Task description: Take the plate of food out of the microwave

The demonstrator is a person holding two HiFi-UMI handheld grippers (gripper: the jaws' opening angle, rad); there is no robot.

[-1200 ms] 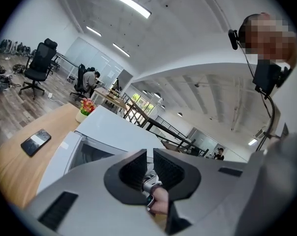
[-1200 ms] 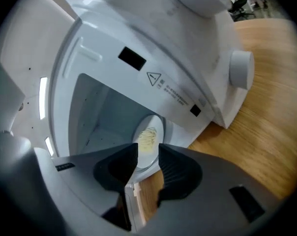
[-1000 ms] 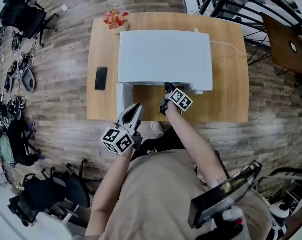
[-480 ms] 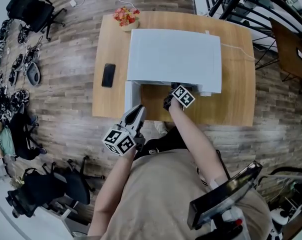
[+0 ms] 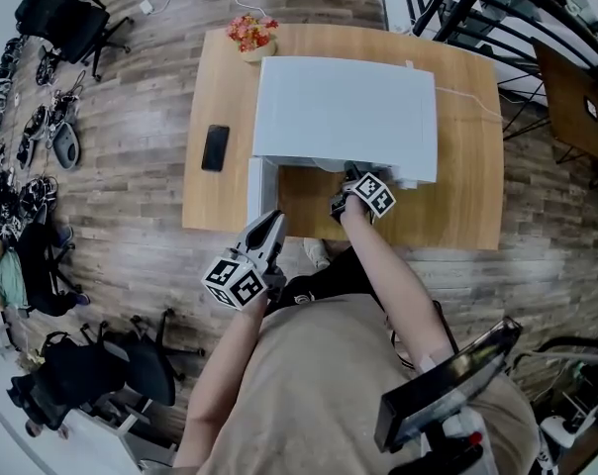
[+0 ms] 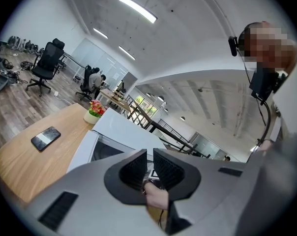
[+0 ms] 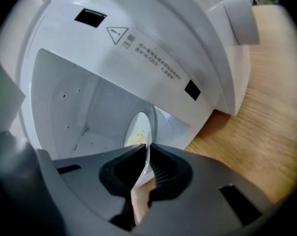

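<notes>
The white microwave (image 5: 344,117) stands on the wooden table (image 5: 462,201) with its door (image 5: 260,191) swung open to the left. In the right gripper view a white plate (image 7: 138,129) with pale yellow food sits inside the cavity (image 7: 84,117). My right gripper (image 7: 148,164) reaches into the oven's mouth (image 5: 354,180). Its jaws are closing, with the plate's near rim pinched between the pads. My left gripper (image 5: 267,228) hangs off the table's front edge below the door, its jaws close together with nothing between them (image 6: 150,168).
A black phone (image 5: 216,147) lies on the table left of the microwave. A small pot of flowers (image 5: 249,34) stands at the back left corner. Office chairs and bags line the floor at the left (image 5: 61,18). A staircase railing runs at the upper right (image 5: 477,8).
My right gripper has pushed a little deeper into the microwave's mouth and to the right. The left gripper has stayed near the table's front edge.
</notes>
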